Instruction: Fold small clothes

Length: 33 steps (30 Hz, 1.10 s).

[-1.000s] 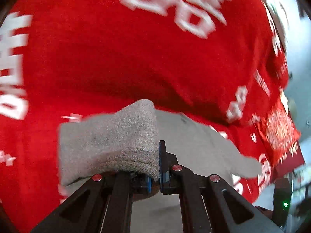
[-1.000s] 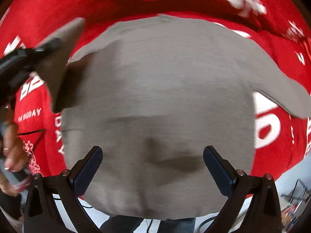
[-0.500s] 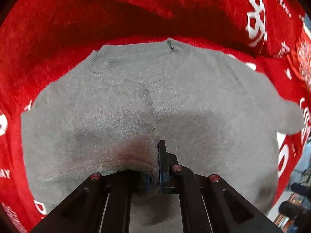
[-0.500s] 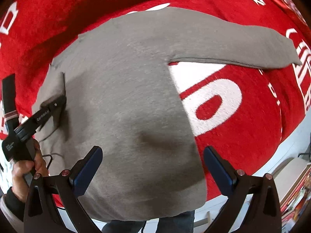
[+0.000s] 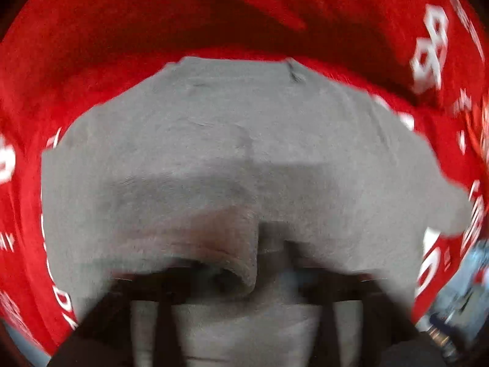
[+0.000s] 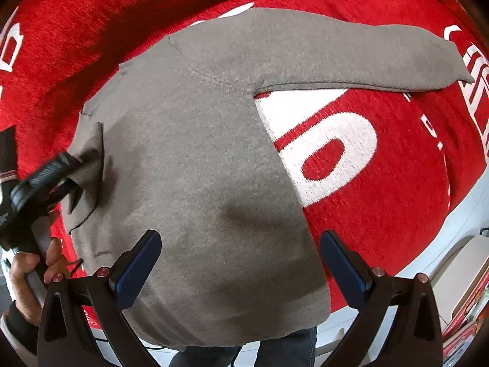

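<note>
A small grey sweater [image 6: 198,159] lies flat on a red blanket [image 6: 397,183]. Its right sleeve [image 6: 351,58] stretches out to the right. Its left sleeve is folded over the body, and its cuff [image 5: 220,244] is at my left gripper [image 5: 269,263]. The left view is blurred, so I cannot tell whether the jaws still pinch the cuff. The left gripper also shows in the right wrist view [image 6: 73,180], at the folded cuff [image 6: 91,165]. My right gripper [image 6: 241,263] is open and empty, hovering above the sweater's lower body.
The red blanket with white lettering [image 6: 330,150] covers the surface. The hem of the sweater hangs at the near edge [image 6: 244,330]. A person's hand [image 6: 27,272] holds the left gripper. Shelves and clutter [image 6: 464,315] are at the lower right.
My left gripper carried the left sleeve cuff over and down onto the sweater's body. My right gripper pulled back and swung right, bringing the outstretched right sleeve into view.
</note>
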### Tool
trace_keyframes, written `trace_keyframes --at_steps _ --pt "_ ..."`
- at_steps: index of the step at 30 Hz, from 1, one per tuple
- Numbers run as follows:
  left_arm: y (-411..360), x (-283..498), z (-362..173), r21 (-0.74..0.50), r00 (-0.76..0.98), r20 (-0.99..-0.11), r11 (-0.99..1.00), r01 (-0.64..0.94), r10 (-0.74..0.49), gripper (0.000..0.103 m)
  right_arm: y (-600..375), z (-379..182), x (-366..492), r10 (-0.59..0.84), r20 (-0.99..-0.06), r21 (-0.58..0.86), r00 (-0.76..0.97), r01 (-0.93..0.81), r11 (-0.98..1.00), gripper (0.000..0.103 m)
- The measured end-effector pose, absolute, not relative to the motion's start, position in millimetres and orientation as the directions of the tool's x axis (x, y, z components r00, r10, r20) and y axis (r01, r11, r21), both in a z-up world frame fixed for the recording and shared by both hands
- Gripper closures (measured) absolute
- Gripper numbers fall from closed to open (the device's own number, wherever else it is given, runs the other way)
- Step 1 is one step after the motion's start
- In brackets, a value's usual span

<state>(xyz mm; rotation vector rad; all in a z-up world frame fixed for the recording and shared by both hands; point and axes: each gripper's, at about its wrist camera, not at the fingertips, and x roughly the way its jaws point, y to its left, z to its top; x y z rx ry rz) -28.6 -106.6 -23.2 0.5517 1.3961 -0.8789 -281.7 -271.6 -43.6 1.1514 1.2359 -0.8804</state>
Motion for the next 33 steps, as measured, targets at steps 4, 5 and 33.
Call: trace_keyframes --at_steps 4,5,33 --pt "-107.8 -19.8 -5.1 -0.164 -0.002 -0.968 0.619 0.768 -0.253 0.006 -273.5 -40.5 -285.6 0.076 -0.984 0.174 0.161 0.959 0.222 0.0" --pt "-110.8 -19.7 -4.2 -0.162 0.0 -0.967 0.619 0.768 -0.253 0.006 -273.8 -39.5 -287.0 0.074 -0.984 0.172 0.16 0.96 0.22 0.0" --pt "-81.3 -20.8 13.3 -0.093 0.044 -0.971 0.546 0.833 -0.234 0.006 -306.5 -30.6 -267.6 0.009 -0.976 0.21 0.216 0.939 0.273 0.0"
